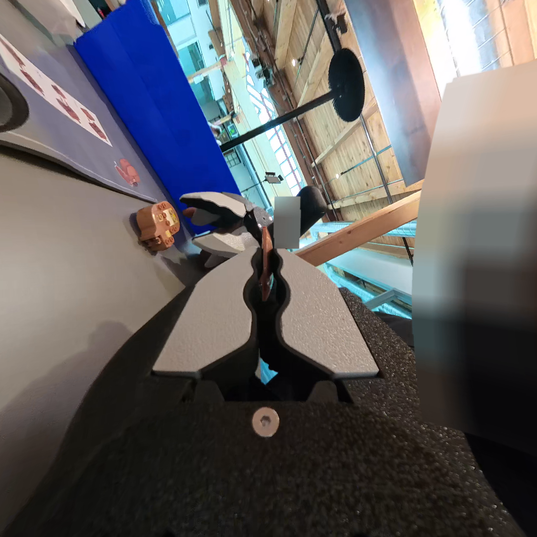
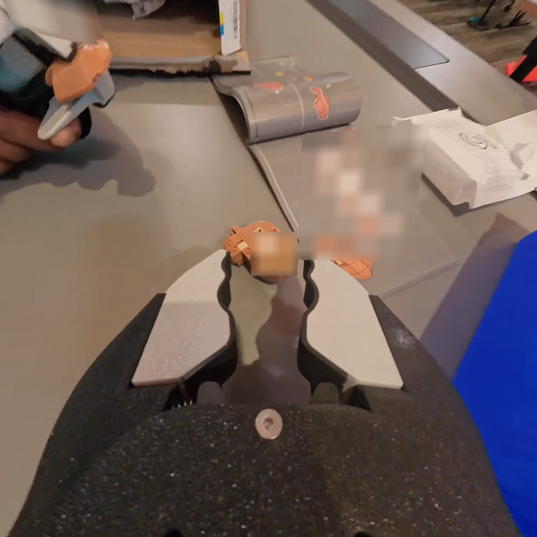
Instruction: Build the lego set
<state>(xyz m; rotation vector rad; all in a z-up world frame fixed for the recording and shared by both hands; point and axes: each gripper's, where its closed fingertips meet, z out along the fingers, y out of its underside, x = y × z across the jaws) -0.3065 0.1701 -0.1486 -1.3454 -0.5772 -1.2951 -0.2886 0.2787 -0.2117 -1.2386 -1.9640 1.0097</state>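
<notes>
- Brown flat lego piece (image 1: 266,263) is pinched edge-on in your left gripper (image 1: 266,255), which is rolled sideways and raised off the table (image 1: 58,261).
- Right gripper (image 2: 266,268) is angled down with fingers spread, empty, right behind the brown lego build (image 2: 241,245) on the table.

You work at a grey table (image 2: 145,232) beside a blue panel (image 1: 151,116), under a wooden plank ceiling (image 1: 334,130) with bright windows (image 1: 279,151)

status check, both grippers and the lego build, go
Left gripper shut on thin brown piece, held off table. Right gripper open, nosing up to brown lego assembly on table. Nothing blocking.
</notes>
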